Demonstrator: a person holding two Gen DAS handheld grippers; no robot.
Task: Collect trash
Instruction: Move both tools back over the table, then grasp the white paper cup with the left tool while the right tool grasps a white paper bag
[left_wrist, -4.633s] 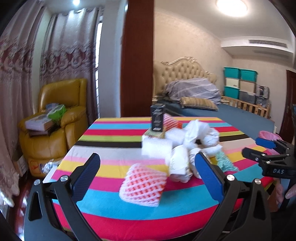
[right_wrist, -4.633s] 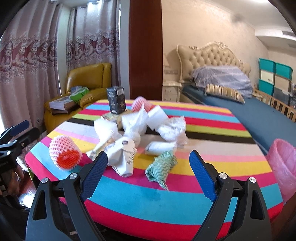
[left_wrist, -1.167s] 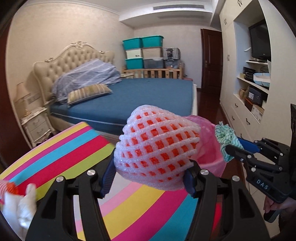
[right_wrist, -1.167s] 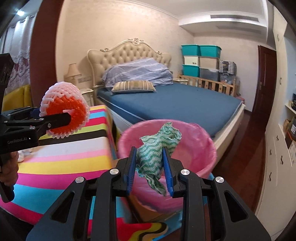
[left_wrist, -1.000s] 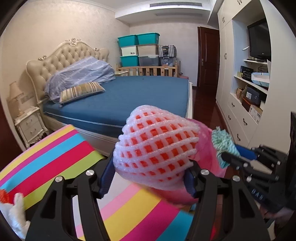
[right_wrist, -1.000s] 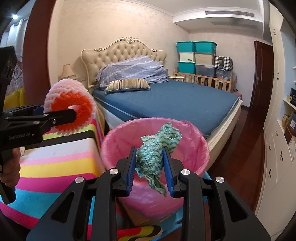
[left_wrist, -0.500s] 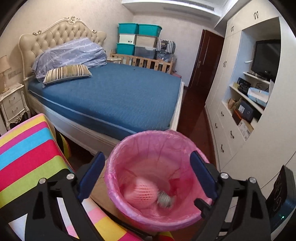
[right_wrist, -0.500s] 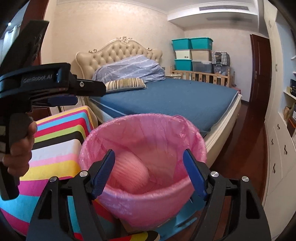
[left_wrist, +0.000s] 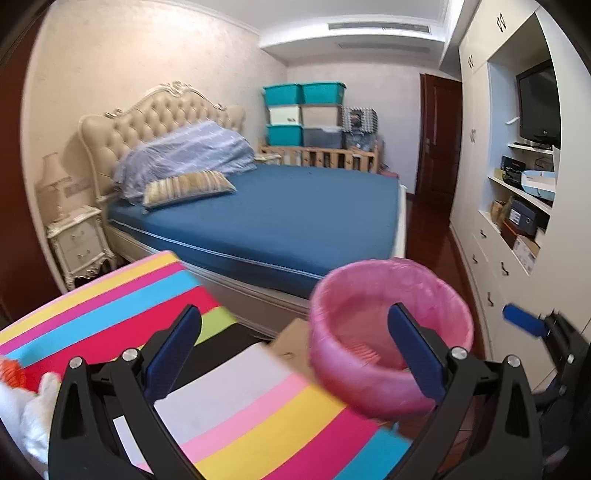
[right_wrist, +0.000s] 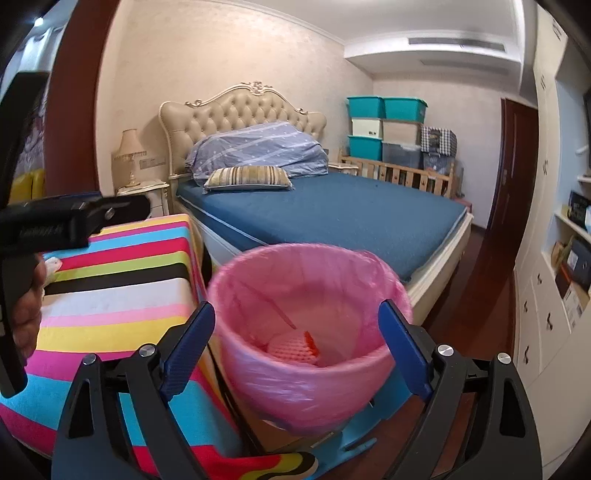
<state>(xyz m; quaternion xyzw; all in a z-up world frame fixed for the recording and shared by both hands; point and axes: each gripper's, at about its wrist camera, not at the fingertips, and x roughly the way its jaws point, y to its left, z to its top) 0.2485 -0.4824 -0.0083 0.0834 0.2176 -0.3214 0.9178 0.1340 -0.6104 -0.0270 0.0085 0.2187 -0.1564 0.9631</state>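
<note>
One foam net sleeve, pinkish-white mesh, lies inside the pink-lined bin.

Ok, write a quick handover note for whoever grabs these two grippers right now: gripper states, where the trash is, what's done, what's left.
Left gripper: open, nothing between its jaws, which have just been opening.
Right gripper: open and empty too, jaws just opened, hovering above the pink-lined bin.
Bin stands on the floor beside the striped table.
Done: the foam fruit net lies in the bin. The green cloth isn't visible from here.
Left: white crumpled trash and something orange sit at the table's left edge in the left wrist view. Go back for those.
</note>
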